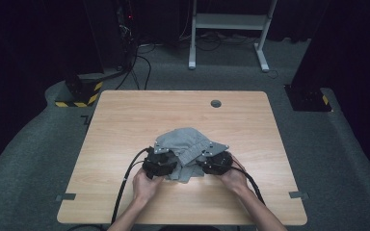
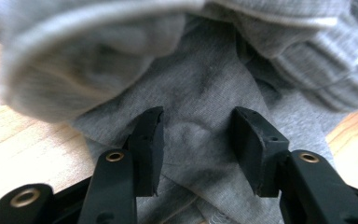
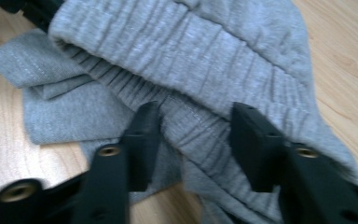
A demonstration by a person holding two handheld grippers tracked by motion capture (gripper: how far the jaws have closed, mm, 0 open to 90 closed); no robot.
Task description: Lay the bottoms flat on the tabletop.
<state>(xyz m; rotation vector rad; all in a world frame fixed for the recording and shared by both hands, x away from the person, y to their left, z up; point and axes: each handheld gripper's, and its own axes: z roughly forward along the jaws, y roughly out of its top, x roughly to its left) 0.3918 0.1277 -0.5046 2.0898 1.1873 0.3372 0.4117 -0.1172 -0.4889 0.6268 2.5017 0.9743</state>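
Cloth: we've got a crumpled grey knit garment with a ribbed band (image 1: 188, 147) bunched near the middle of the light wooden table (image 1: 125, 120), slightly toward the near edge. Left gripper (image 1: 166, 156) sits at its near-left side; in the left gripper view (image 2: 198, 140) the jaws stand partly apart over flat grey fabric, pads not pressing it. Right gripper (image 1: 207, 161) sits at the near-right side; in the right gripper view (image 3: 193, 135) jaws are likewise part open, straddling the ribbed band without clamping. Both hands rest low on the table.
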